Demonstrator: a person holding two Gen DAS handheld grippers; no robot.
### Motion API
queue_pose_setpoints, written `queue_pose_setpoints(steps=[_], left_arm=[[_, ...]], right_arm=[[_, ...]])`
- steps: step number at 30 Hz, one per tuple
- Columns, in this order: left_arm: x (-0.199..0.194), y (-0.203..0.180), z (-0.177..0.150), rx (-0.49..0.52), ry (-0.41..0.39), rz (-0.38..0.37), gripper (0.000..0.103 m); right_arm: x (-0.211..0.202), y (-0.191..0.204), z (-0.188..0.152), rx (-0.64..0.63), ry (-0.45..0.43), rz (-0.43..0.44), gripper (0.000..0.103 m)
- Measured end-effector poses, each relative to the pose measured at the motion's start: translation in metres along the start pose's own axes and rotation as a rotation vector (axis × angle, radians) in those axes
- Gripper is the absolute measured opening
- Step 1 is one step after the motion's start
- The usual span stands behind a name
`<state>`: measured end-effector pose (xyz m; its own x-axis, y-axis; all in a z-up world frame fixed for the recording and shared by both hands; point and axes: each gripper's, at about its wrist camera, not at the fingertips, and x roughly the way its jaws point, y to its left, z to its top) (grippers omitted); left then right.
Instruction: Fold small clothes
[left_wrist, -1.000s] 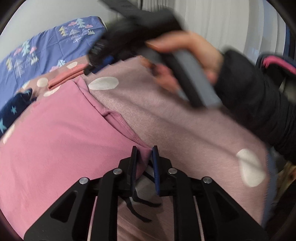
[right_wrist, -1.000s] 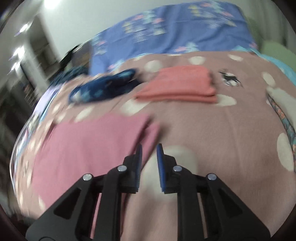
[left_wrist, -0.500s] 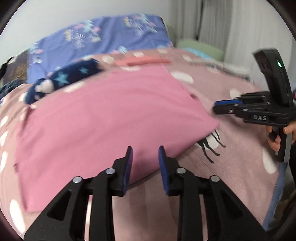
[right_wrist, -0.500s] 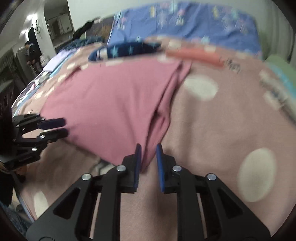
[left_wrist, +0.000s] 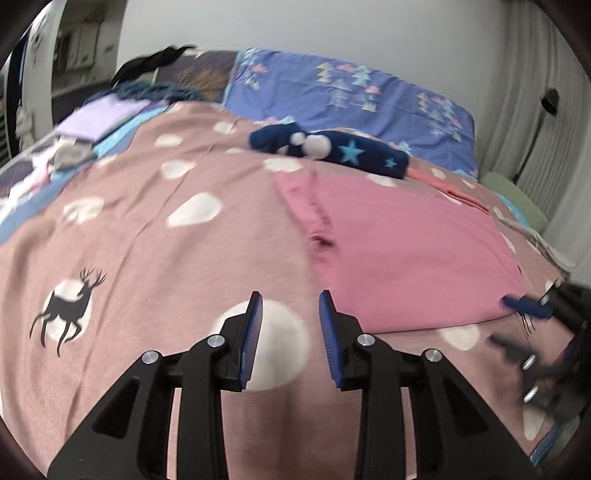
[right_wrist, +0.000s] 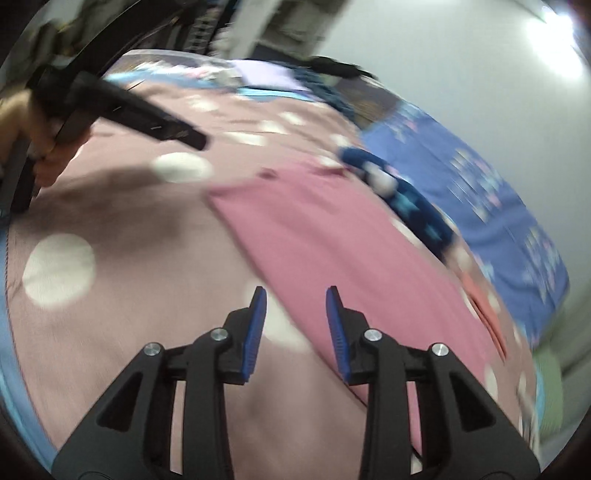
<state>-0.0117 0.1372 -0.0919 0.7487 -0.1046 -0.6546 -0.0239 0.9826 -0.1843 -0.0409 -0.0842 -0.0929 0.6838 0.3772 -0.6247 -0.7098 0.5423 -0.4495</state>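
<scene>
A pink garment (left_wrist: 406, 251) lies folded flat on the spotted pink bedspread (left_wrist: 147, 240); it also shows in the right wrist view (right_wrist: 332, 240). My left gripper (left_wrist: 290, 332) is open and empty, above the bedspread just left of the garment's near corner. My right gripper (right_wrist: 295, 325) is open and empty, over the garment's near edge. The right gripper also shows at the right edge of the left wrist view (left_wrist: 528, 306), touching the garment's right corner. The left gripper shows in the right wrist view (right_wrist: 147, 118), held above the bedspread.
A dark blue star-patterned garment (left_wrist: 332, 147) and a folded coral garment (left_wrist: 454, 188) lie beyond the pink one. A blue patterned pillow (left_wrist: 351, 92) is at the head of the bed. Other clothes (left_wrist: 99, 118) lie at the far left.
Both grippers let go of the pink garment and opened. The left gripper swung to the left of the garment; the right pulled back to its near edge. The garment now lies flat.
</scene>
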Motion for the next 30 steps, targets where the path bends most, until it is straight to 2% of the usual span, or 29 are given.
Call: queue_pose_setpoints(steps=[2,5,7,9,12,15,16,18,20,22,24,26,27,30], left_arm=[[0.004,0.014,0.005,-0.011,0.019,-0.044,0.032],[0.029,0.031,0.033,-0.026,0.049,-0.129,0.032],[0.058,0.039,0.059,-0.064,0.083,-0.206,0.032],[0.095,0.047,0.089,-0.115,0.114,-0.245,0.032],[0.146,0.049,0.117,-0.182,0.170,-0.332,0.032],[0.193,0.049,0.125,-0.250,0.237,-0.387,0.032],[0.203,0.048,0.124,-0.273,0.237,-0.414,0.032],[0.209,0.052,0.120,-0.303,0.187,-0.479,0.029],[0.213,0.064,0.114,-0.368,0.193,-0.543,0.014],[0.214,0.071,0.112,-0.400,0.181,-0.583,0.008],[0.216,0.070,0.113,-0.406,0.181,-0.599,0.007],[0.217,0.066,0.115,-0.390,0.181,-0.607,0.007],[0.217,0.064,0.116,-0.379,0.181,-0.607,0.007],[0.210,0.065,0.120,-0.372,0.135,-0.618,0.004]], right_arm=[[0.019,0.018,0.016,-0.051,0.002,0.008,0.033],[0.043,0.035,0.035,-0.088,0.014,-0.004,0.033],[0.057,0.038,0.044,-0.077,0.033,0.004,0.034],[0.066,0.041,0.053,-0.068,0.049,0.008,0.036],[0.079,0.045,0.061,-0.068,0.063,-0.007,0.038],[0.093,0.047,0.069,-0.064,0.076,-0.028,0.038],[0.098,0.048,0.072,-0.064,0.078,-0.036,0.038],[0.103,0.052,0.075,-0.076,0.077,-0.065,0.038],[0.106,0.057,0.077,-0.106,0.071,-0.098,0.038],[0.109,0.061,0.079,-0.126,0.067,-0.123,0.037],[0.115,0.059,0.082,-0.129,0.072,-0.135,0.034],[0.123,0.054,0.086,-0.119,0.082,-0.136,0.025],[0.124,0.053,0.087,-0.117,0.087,-0.132,0.013],[0.118,0.052,0.089,-0.098,0.068,-0.112,0.007]])
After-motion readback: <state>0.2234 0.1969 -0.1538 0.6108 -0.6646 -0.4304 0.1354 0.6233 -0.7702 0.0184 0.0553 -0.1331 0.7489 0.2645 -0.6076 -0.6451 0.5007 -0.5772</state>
